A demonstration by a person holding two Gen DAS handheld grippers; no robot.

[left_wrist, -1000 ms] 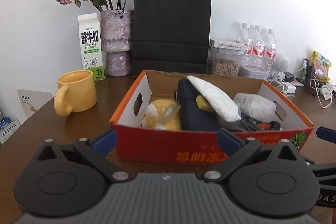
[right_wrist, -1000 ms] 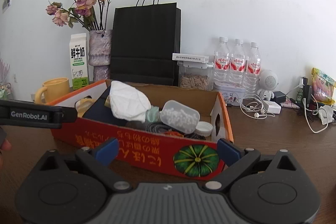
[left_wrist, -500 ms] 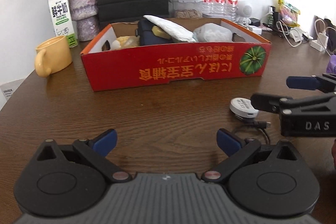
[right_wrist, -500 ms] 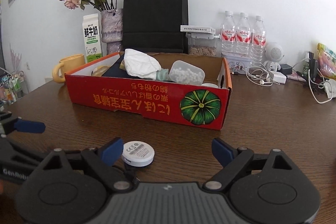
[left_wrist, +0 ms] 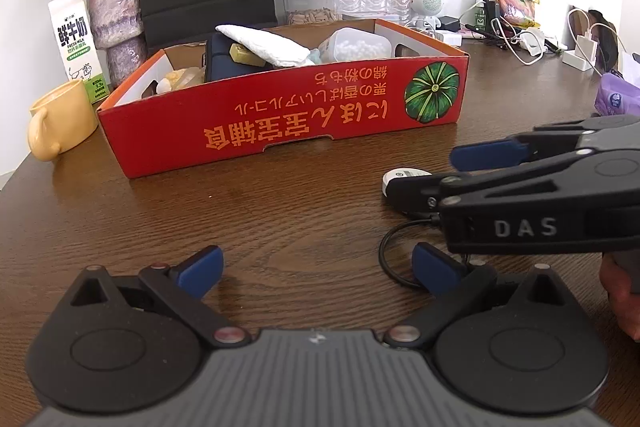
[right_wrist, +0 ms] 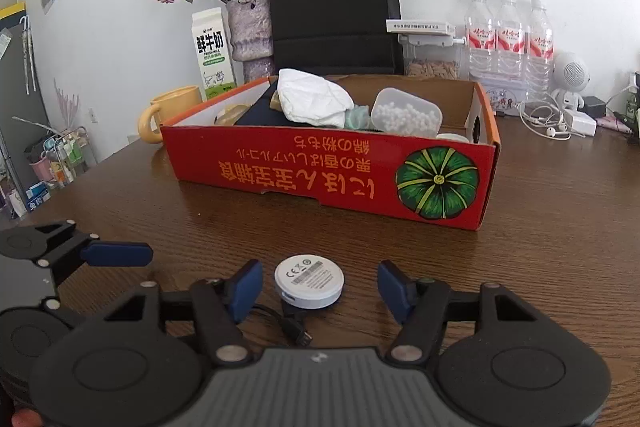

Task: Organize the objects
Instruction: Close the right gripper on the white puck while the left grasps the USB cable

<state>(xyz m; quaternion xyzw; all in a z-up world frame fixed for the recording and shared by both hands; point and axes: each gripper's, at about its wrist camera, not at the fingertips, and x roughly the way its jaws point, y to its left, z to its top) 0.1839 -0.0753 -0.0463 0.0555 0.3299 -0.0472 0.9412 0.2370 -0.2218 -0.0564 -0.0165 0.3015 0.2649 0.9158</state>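
A white round puck (right_wrist: 309, 281) with a short black cable (right_wrist: 296, 331) lies on the brown table (right_wrist: 160, 211), in front of the red cardboard box (right_wrist: 320, 171). My right gripper (right_wrist: 320, 287) straddles the puck; its jaws are closing and the blue pads stand clear of it on both sides. In the left wrist view the puck (left_wrist: 404, 174) shows behind the right gripper's fingers (left_wrist: 488, 155). My left gripper (left_wrist: 318, 269) hovers open over bare table, left of the puck, with the cable loop (left_wrist: 386, 251) by its right finger. The box holds a white packet (right_wrist: 312, 103), a bead container (right_wrist: 406, 117) and a navy pouch.
Left of the box stand a yellow mug (left_wrist: 60, 119), a milk carton (left_wrist: 78, 47) and a vase of dried roses (left_wrist: 116, 23). A black paper bag (right_wrist: 334, 7) and water bottles (right_wrist: 508, 35) line the wall. Chargers and cables (left_wrist: 532, 43) and a purple pack (left_wrist: 616, 99) lie at right.
Both grippers drew back from the box and sank toward the table. The white puck came into view between the right fingers, which have narrowed around it. The left jaws stayed wide.
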